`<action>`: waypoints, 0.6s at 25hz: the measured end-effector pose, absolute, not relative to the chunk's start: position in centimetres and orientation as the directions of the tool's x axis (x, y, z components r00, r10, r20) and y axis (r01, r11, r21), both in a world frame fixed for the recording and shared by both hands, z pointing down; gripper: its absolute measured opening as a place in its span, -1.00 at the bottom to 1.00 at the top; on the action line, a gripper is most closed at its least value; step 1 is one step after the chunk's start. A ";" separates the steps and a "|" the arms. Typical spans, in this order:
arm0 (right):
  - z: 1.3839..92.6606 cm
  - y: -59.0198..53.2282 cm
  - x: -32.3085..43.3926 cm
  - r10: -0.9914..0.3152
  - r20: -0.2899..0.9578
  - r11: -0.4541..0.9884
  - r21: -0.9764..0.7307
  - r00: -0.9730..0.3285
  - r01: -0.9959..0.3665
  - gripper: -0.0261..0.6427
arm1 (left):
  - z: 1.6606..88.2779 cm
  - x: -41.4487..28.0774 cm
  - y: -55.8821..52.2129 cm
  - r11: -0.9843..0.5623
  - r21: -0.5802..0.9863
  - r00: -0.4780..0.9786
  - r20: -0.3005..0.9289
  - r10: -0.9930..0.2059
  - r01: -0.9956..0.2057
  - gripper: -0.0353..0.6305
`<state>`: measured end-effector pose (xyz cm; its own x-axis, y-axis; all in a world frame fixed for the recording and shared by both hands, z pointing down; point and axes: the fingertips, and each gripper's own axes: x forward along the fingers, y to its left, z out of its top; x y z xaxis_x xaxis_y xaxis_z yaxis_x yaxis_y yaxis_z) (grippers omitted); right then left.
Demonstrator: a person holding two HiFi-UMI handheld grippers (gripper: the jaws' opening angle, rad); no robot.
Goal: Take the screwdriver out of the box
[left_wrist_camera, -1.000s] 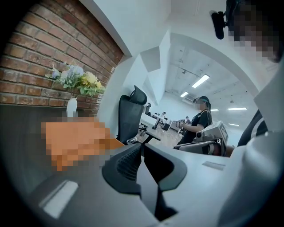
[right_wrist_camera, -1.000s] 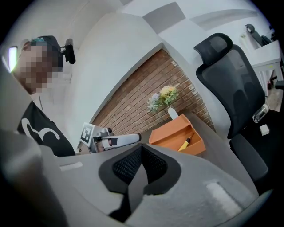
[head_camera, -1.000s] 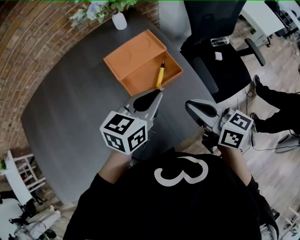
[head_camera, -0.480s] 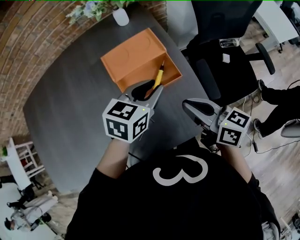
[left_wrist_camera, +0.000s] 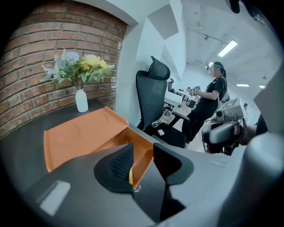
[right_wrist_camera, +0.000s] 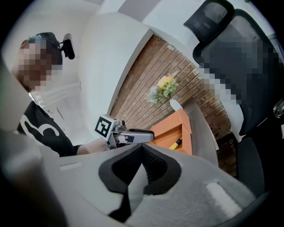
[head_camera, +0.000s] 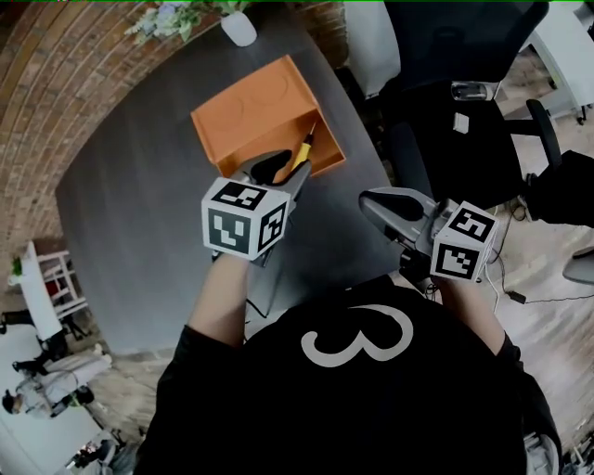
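Orange box with its lid folded back flat, set on a dark grey worktop; all positions below are given relative to this box.

Screwdriver: it lies slanted inside the box's open compartment, in the half nearer the office chair. It has a yellow handle with a dark end. It rests on the box floor with no gripper on it.

Left gripper: it is at the box's near wall and tilted downward, and in the head view its tips overlap that wall. Its fingers have just been opening and stand spread. In the left gripper view, the box's near corner and a sliver of the yellow handle show in the gap between them, and neither pad presses on anything. Whether the tips touch the box wall cannot be told. Its marker cube sits on the side away from the box.

Right gripper: it is to the right of the box at the worktop's edge, apart from the box and held close to level. Its fingers are pressed together at the tips with nothing between them. In the right gripper view, the box and the screwdriver appear beyond them, with the left gripper alongside.

Surroundings: a white vase of flowers stands beyond the box's far side, next to a brick wall. The chair stands to the box's right, off the worktop. A standing person shows far behind the box in the left gripper view.
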<state>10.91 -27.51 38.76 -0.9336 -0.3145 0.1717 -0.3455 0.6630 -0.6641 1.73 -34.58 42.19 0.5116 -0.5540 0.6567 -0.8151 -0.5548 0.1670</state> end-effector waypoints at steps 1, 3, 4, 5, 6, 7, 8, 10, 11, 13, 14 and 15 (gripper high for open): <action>39.0 -27.7 11.2 -0.307 0.172 0.663 -0.667 -0.936 -0.340 -0.92 | 42.6 1.7 -34.9 -0.549 0.151 0.493 0.672 -0.553 -0.822 -0.44; 39.3 -28.0 11.6 -0.291 0.170 0.664 -0.672 -0.942 -0.327 -0.92 | 43.8 1.5 -35.4 -0.540 0.114 0.448 0.712 -0.541 -0.834 -0.43; 39.4 -28.1 11.8 -0.282 0.168 0.666 -0.674 -0.944 -0.319 -0.92 | 44.5 1.4 -35.6 -0.542 0.095 0.426 0.734 -0.528 -0.835 -0.41; 39.5 -28.2 12.0 -0.274 0.167 0.668 -0.676 -0.947 -0.312 -0.92 | 45.0 1.5 -35.9 -0.547 0.077 0.408 0.753 -0.516 -0.833 -0.40; 39.6 -28.3 12.2 -0.268 0.166 0.669 -0.677 -0.949 -0.307 -0.92 | 45.5 1.6 -36.3 -0.552 0.063 0.394 0.768 -0.505 -0.831 -0.38; 39.8 -28.3 12.5 -0.264 0.167 0.668 -0.679 -0.950 -0.305 -0.92 | 46.0 1.8 -36.7 -0.555 0.054 0.383 0.779 -0.496 -0.830 -0.38; 39.9 -28.4 12.7 -0.261 0.168 0.667 -0.681 -0.951 -0.304 -0.92 | 46.6 1.9 -37.2 -0.557 0.051 0.375 0.789 -0.486 -0.829 -0.37; 40.1 -28.6 13.2 -0.257 0.170 0.665 -0.683 -0.951 -0.302 -0.92 | 48.3 1.9 -37.8 -0.561 0.054 0.365 0.810 -0.459 -0.826 -0.37; 40.2 -28.7 13.4 -0.256 0.171 0.665 -0.683 -0.951 -0.302 -0.92 | 49.0 1.8 -37.9 -0.560 0.053 0.352 0.825 -0.442 -0.827 -0.37; 40.4 -28.9 13.9 -0.256 0.175 0.662 -0.685 -0.951 -0.304 -0.92 | 50.1 1.3 -37.9 -0.555 0.040 0.316 0.854 -0.413 -0.831 -0.37; 40.5 -29.0 14.1 -0.257 0.176 0.660 -0.686 -0.950 -0.306 -0.92 | 50.5 1.2 -37.9 -0.553 0.033 0.303 0.862 -0.405 -0.832 -0.37; 40.7 -29.2 14.3 -0.258 0.178 0.658 -0.687 -0.950 -0.307 -0.92 | 50.8 1.1 -38.0 -0.552 0.030 0.297 0.867 -0.401 -0.833 -0.37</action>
